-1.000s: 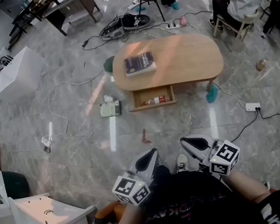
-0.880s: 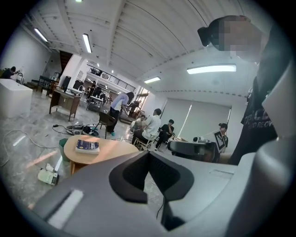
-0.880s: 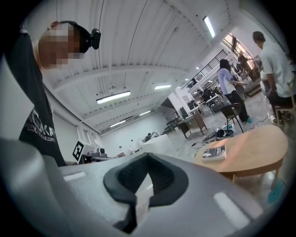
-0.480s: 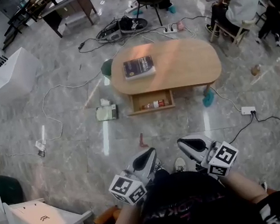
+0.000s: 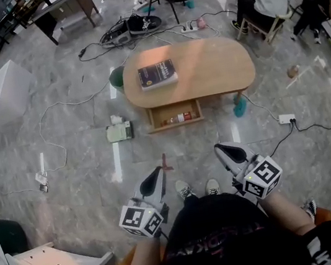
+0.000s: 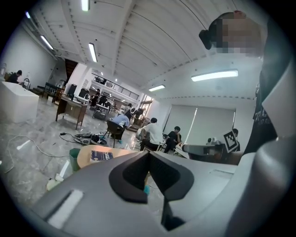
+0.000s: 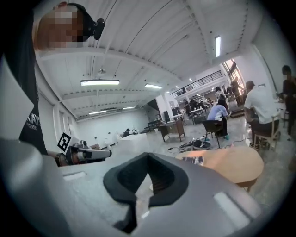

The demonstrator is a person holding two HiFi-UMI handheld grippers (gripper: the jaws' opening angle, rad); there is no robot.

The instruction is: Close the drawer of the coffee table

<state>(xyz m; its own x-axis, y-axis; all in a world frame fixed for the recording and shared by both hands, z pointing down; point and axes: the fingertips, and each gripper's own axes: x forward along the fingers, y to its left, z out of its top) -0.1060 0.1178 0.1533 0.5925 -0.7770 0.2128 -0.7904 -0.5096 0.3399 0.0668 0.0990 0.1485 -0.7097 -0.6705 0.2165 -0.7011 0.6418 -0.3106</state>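
The left gripper [image 5: 157, 178] and the right gripper [image 5: 224, 152] are both shut tight and empty, well apart from the coffee table's [image 5: 218, 69] open drawer [image 5: 175, 115].

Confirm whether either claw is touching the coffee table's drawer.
Apart. Head view shows floor between the drawer and both the left claw and right claw.

Black T-shirt [image 5: 221, 239], grey left claw [image 5: 159, 172], right claw [image 5: 218, 149]

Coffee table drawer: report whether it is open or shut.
Open. The drawer juts out from under the coffee table top's front edge, its inside exposed, with a small bottle lying in it.
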